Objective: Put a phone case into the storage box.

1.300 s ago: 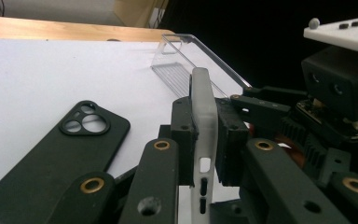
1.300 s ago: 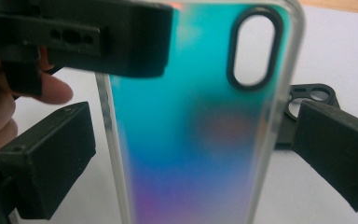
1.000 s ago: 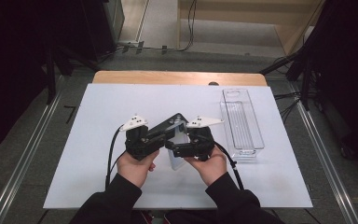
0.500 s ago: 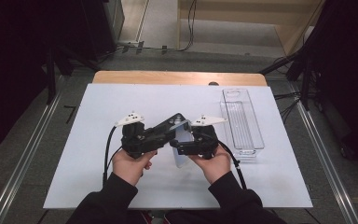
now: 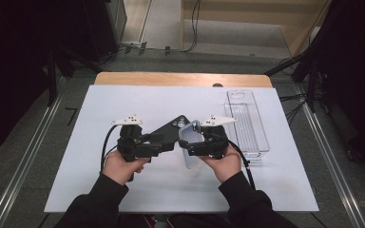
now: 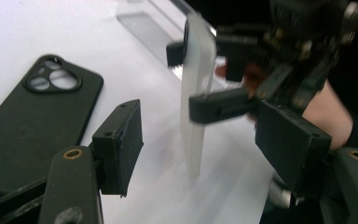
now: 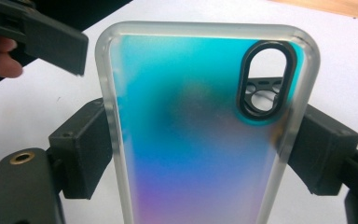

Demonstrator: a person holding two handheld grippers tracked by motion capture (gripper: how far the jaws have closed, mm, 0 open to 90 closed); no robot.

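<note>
A black phone case (image 5: 167, 133) lies flat on the white table (image 5: 123, 102), camera cut-outs toward the far side. In the left gripper view this black case (image 6: 32, 116) rests outside the left jaw. My left gripper (image 5: 159, 143) is open, with nothing between its fingers (image 6: 121, 142). A translucent iridescent phone case (image 7: 200, 130) stands upright, edge down near the table. My right gripper (image 5: 188, 147) is shut on its two long sides. From the left gripper view the translucent case (image 6: 198, 93) appears edge-on, just ahead of the open jaws.
A clear, long plastic tray (image 5: 247, 123) sits at the right of the table, just beyond the right hand. A wooden strip (image 5: 180, 79) borders the far edge. Metal rails (image 5: 332, 161) run along both sides on the floor.
The two grippers have drawn apart, left going left and right going right. The translucent case has come away from the black case, which stays on the table.
</note>
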